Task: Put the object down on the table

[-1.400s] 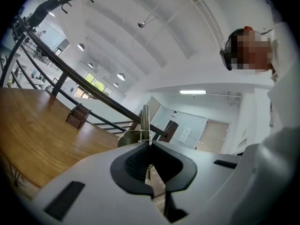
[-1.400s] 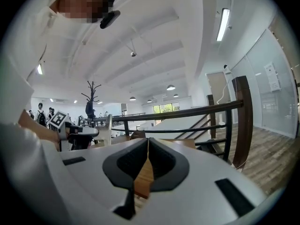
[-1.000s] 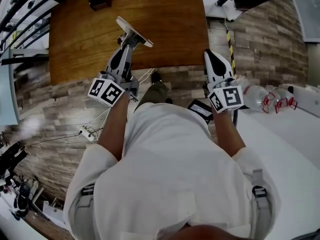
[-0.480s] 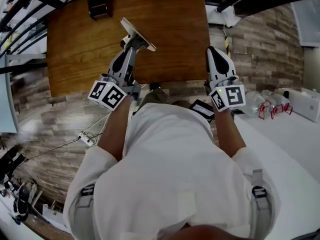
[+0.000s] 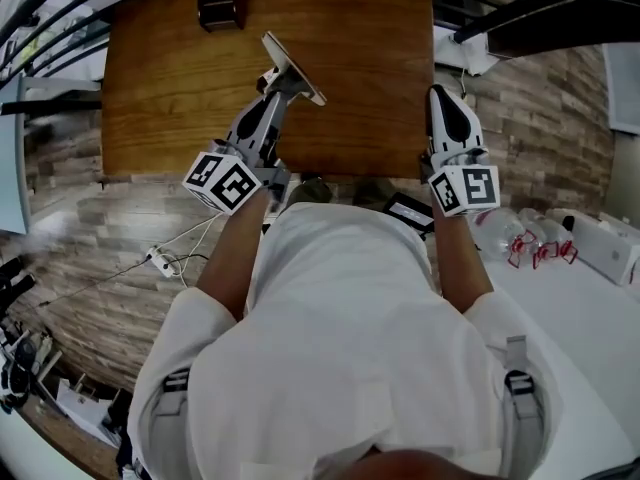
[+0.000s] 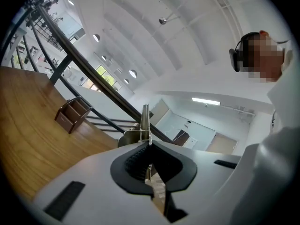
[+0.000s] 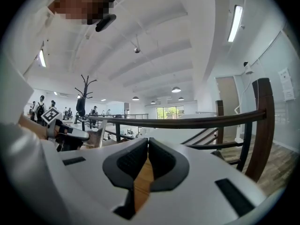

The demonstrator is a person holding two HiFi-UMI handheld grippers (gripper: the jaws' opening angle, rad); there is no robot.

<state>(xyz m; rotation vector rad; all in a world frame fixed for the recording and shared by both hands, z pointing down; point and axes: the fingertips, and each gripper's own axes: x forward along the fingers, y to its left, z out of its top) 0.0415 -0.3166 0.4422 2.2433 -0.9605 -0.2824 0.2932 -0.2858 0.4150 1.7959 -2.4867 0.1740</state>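
"Above the desk (image 5: 170, 78), how does the left tongs (image 5: 277, 83) stand?" asks the first inspector.

"Closed tight on the thin flat object (image 5: 293, 68), pinched by one edge," the second replies. "The object is carried on a slant over the middle of the desk. It appears raised off the wood, though contact cannot be ruled out from these views."

"Recommended handling?"

"As a judgement only: the person should lower the object until its lower edge meets the wood, then lay it flat. The jaws should part only once it rests by itself. A thin panel let go on a slant would likely slap down or slide."

"Surroundings, left to right?"

"A cable (image 5: 165, 261) lies on the floor left of the person, off the desk. A small dark wooden rack (image 5: 222, 3) stands at the desk's far edge, well apart from the object. The right tongs (image 5: 447, 98) hovers at the desk's right edge with its jaws together and nothing between them. Clear bottles (image 5: 520, 243) lie on the floor further right."

"Obstructions?"

"None noted beneath the object. The rack is the only other item seen on the desk. The right tongs sits off to the side of the likely landing place."
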